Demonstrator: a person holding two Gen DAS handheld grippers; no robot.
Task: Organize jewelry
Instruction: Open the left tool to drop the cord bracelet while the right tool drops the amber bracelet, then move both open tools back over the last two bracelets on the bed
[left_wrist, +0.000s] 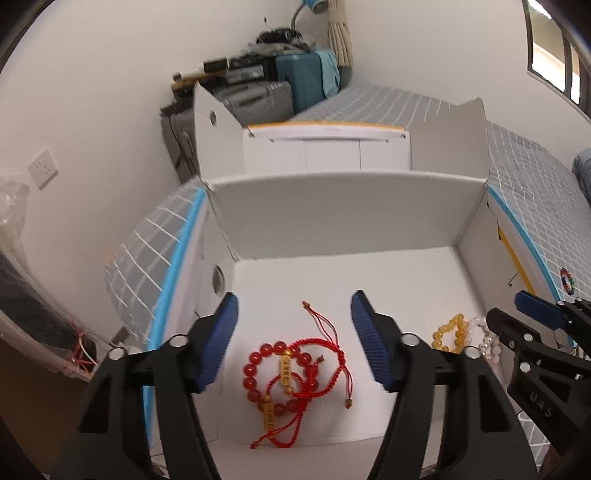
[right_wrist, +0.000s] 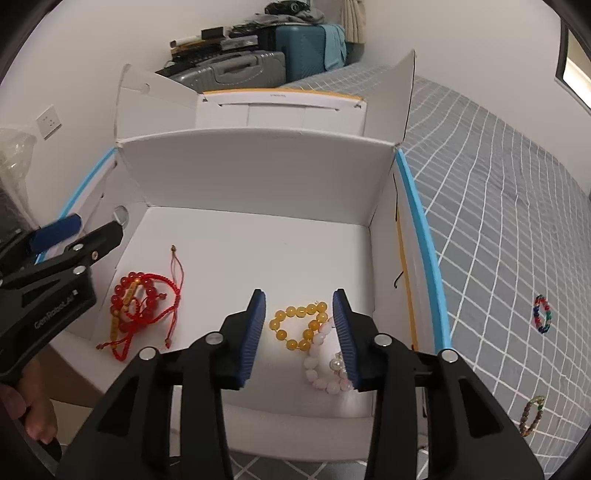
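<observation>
Both grippers hung over the white box (right_wrist: 258, 177); the left gripper (left_wrist: 293, 332) stood spread, empty, above the red bracelets (left_wrist: 291, 376) on the floor; the right gripper (right_wrist: 299, 332) was spread too, flanking the yellow bracelet (right_wrist: 299, 325), pink bracelet (right_wrist: 321, 365) beside it.

left tongs (left_wrist: 293, 341) agape, right tongs (right_wrist: 300, 334) agape

Left gripper (left_wrist: 293, 341), right gripper (right_wrist: 299, 338): black frames, ribbed blue pads, silver screws; white lettering printed on side.
</observation>
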